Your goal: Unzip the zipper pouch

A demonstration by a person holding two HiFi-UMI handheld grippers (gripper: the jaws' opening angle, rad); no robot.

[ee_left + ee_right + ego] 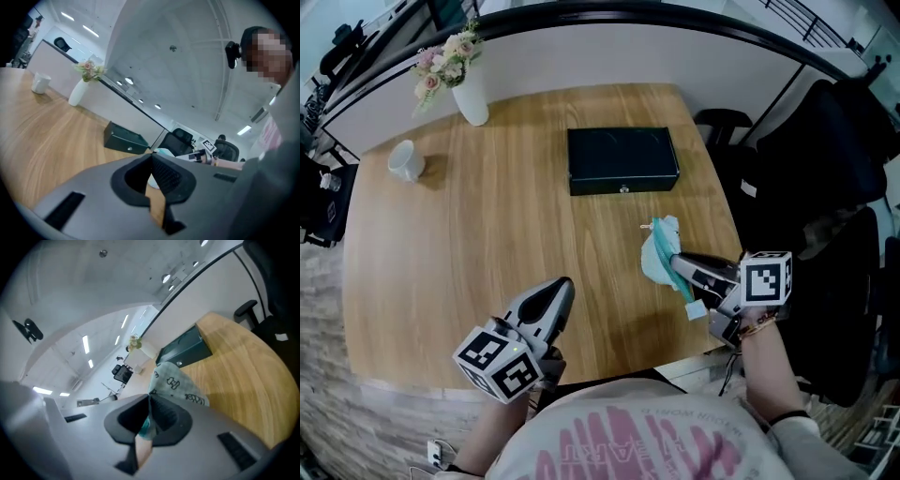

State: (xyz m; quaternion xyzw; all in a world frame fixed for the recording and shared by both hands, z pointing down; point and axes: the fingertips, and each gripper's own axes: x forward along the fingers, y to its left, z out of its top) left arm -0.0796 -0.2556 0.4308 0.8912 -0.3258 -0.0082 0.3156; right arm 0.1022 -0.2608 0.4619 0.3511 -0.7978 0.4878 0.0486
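Head view: one counter (pixel 487 234) carries one black box (pixel 622 160), one white cup (pixel 405 160) and one vase (pixel 471 98) of flowers. The single teal pouch (pixel 661 251) is held over the counter's right side by the right gripper (pixel 675 261), and the left gripper (pixel 565 284) is near the front edge. Left gripper view: its fingers (pixel 165 172) are pressed together with nothing between them. Right gripper view: its fingers (pixel 165 414) are clamped on the pouch, whose small black print cannot be read.

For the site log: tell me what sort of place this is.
Probably an office or meeting room: a wooden table with a flower vase, black office chairs beside it, and strip lights overhead.
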